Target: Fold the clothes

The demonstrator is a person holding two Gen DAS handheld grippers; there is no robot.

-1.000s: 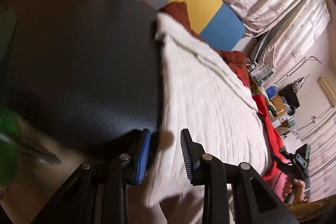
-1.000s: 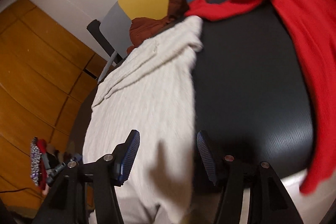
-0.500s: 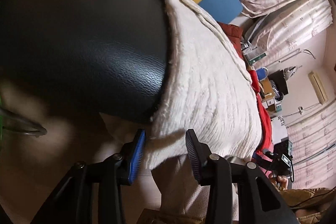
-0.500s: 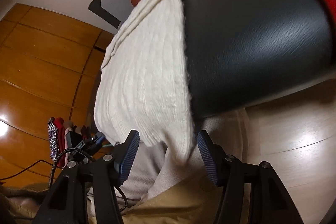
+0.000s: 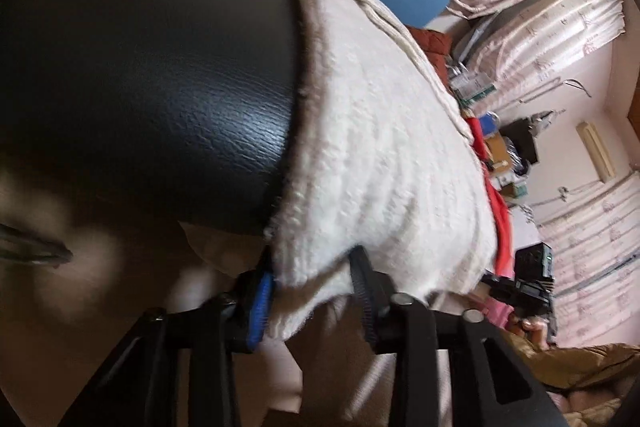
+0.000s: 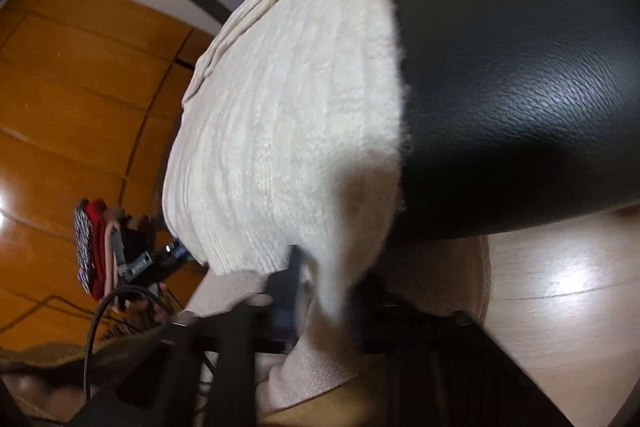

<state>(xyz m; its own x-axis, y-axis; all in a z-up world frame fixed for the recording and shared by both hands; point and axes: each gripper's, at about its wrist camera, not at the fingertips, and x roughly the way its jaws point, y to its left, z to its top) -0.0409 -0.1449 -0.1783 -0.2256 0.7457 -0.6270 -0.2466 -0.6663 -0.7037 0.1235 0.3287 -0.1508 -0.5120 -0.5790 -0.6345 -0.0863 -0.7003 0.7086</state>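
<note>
both grippers have just been closing: the left gripper (image 5: pixel 312 291) and right gripper (image 6: pixel 324 295) now pinch the near hem of the white sweater (image 5: pixel 380 131) lying on the black table (image 5: pixel 140 67), so a lift-and-fold toward the far edge likely follows.

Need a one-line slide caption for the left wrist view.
Left gripper, jaws just closing, pinches the hanging hem of a cream knit sweater spread over a black table.

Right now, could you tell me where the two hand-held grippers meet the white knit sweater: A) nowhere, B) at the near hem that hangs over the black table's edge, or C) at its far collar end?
B: the left hand-held gripper and right hand-held gripper each pinch the white knit sweater's near hem, overhanging the black table.
</note>
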